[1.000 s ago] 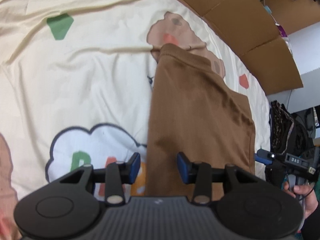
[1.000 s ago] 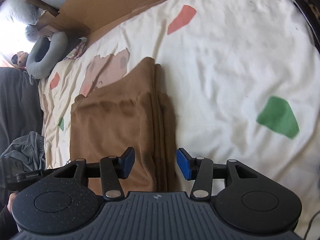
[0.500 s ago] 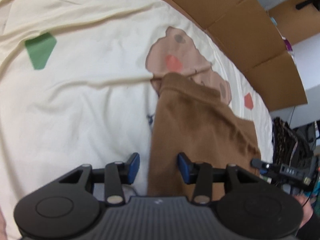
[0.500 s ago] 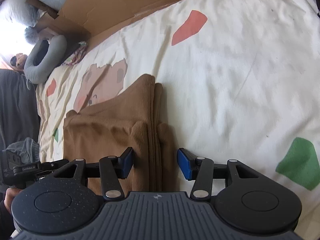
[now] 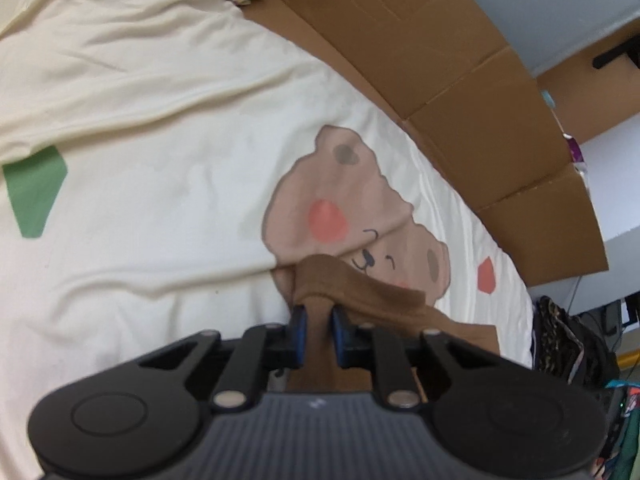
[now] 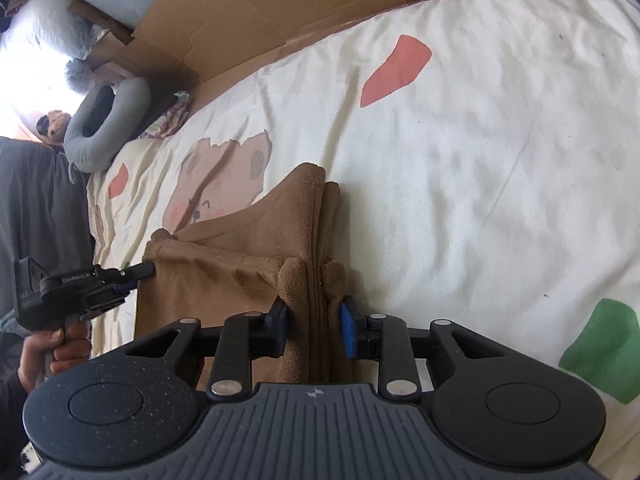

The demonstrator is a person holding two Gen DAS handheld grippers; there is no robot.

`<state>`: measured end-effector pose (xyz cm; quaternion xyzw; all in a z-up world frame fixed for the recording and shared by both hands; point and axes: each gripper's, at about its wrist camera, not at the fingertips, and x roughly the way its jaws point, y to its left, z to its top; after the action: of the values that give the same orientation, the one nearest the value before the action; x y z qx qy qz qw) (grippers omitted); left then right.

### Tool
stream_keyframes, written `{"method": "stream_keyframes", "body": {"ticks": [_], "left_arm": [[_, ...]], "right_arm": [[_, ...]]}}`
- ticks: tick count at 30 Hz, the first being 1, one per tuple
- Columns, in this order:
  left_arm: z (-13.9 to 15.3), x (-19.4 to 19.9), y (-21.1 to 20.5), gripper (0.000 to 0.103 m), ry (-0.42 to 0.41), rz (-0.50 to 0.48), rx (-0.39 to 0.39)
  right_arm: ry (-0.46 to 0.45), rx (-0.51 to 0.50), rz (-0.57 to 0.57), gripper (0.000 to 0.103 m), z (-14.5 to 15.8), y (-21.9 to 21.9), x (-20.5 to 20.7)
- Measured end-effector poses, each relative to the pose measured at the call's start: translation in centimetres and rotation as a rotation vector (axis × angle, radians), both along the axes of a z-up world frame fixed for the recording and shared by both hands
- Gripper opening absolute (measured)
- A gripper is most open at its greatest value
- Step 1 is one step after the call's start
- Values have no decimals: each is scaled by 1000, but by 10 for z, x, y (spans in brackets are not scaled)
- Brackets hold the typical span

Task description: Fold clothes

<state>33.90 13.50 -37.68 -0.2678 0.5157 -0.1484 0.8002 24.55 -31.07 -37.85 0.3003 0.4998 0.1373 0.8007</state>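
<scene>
Near the bed's (image 6: pixel 460 168) long cardboard-lined (image 5: pixel 460 92) edge, the brown garment (image 6: pixel 240 272) is lying already folded into a narrow stack. Left gripper (image 5: pixel 317 334) is closing on one corner, right gripper (image 6: pixel 314 330) is closing around the layered edge opposite. Another fold seems left; open sheet is lying on both sides.

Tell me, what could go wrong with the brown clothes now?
The right gripper is closing on a thick stack of layers of the brown garment; an outer layer might slip out. The left gripper is closing on only a small bunched corner, so that could pull free, and lifting unevenly may undo the fold.
</scene>
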Motion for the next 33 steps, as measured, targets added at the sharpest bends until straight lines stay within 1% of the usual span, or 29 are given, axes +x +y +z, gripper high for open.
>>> {"method": "stream_keyframes", "body": {"ticks": [2, 4, 5, 8, 11, 13, 14, 17, 20, 21, 22, 23, 24, 25, 29, 30, 32, 33], "left_arm": [[0, -3, 1, 20, -2, -11, 0], [0, -5, 3, 30, 4, -21, -3], [-3, -6, 3, 31, 18, -34, -2], [-10, -9, 5, 32, 54, -67, -2], [-17, -11, 5, 34, 61, -66, -33], [-21, -7, 5, 35, 59, -74, -63], [-23, -4, 4, 35, 55, -78, -78], [-29, 4, 3, 35, 49, -82, -127], [-31, 6, 1, 34, 36, -90, -145], [-32, 7, 0, 26, 36, -97, -149], [-32, 7, -1, 17, 37, -104, -153], [-30, 8, -2, 14, 33, -110, -153], [-29, 8, -3, 11, 29, -117, -153], [-26, 7, -3, 8, 20, -122, -160], [-18, 5, -3, 8, -8, -136, -200], [-17, 4, -3, 8, -11, -139, -200], [-19, 5, -3, 11, -7, -139, -193], [-21, 5, -4, 17, 0, -137, -185]], "right_arm": [[7, 3, -5, 30, -1, -2, -1], [21, 18, -9, 32, -4, -4, -1], [25, 20, -7, 36, -5, -4, -1], [32, 26, 4, 37, -7, -4, 2], [37, 32, 14, 38, -10, -3, 6], [37, 42, 14, 42, -12, -4, 9], [36, 48, 13, 44, -13, -4, 10], [35, 80, 14, 44, -18, -5, 14], [32, 116, 11, 44, -22, -6, 16], [29, 124, 14, 42, -23, -6, 17], [27, 132, 16, 37, -23, -6, 17], [24, 128, 22, 28, -22, -5, 18], [23, 124, 32, 23, -20, -4, 19], [18, 125, 38, 22, -18, -4, 20], [-4, 141, 49, 21, -8, -4, 18], [-7, 142, 51, 23, -6, -3, 17], [4, 129, 49, 26, -6, -3, 17], [9, 124, 47, 30, -8, -4, 17]]}}
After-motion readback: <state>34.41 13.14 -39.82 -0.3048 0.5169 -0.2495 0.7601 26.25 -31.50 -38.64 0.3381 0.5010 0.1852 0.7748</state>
